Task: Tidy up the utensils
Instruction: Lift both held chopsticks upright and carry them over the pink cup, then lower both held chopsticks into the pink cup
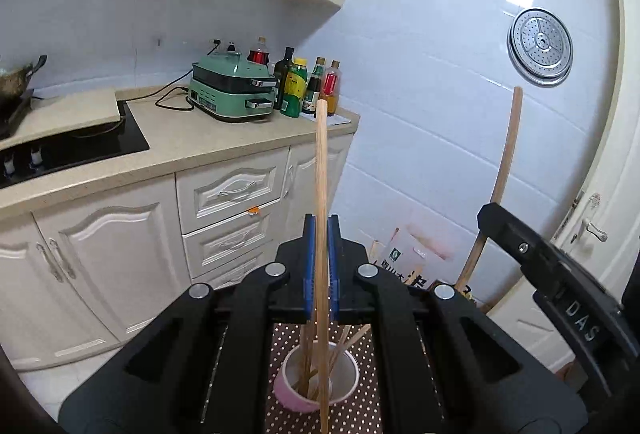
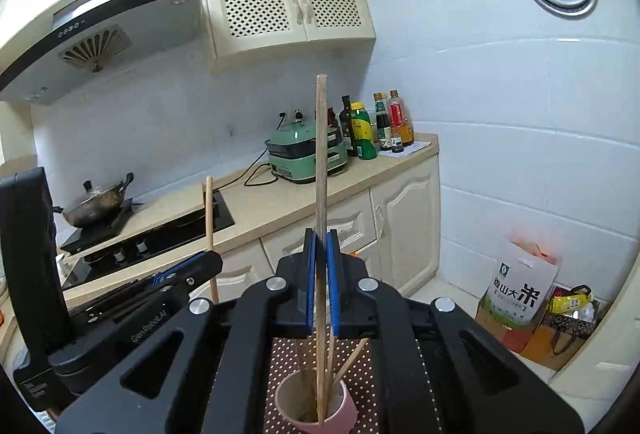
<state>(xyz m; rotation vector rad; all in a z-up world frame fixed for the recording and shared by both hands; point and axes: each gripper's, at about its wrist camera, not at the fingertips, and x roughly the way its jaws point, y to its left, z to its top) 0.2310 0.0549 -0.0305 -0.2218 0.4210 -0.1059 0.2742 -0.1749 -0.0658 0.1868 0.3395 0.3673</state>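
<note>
The left gripper has its blue fingers pinching one wooden chopstick, held upright with its lower end reaching down at the pink cup. The right gripper likewise has its fingers pinching a second chopstick, near vertical, with its lower end inside the same cup. The cup stands on a brown polka-dot cloth covering the table and contains several more chopsticks leaning at angles. Each gripper appears at the edge of the other's view, close beside it. Behind, the kitchen counter carries a green appliance and a row of bottles.
</note>
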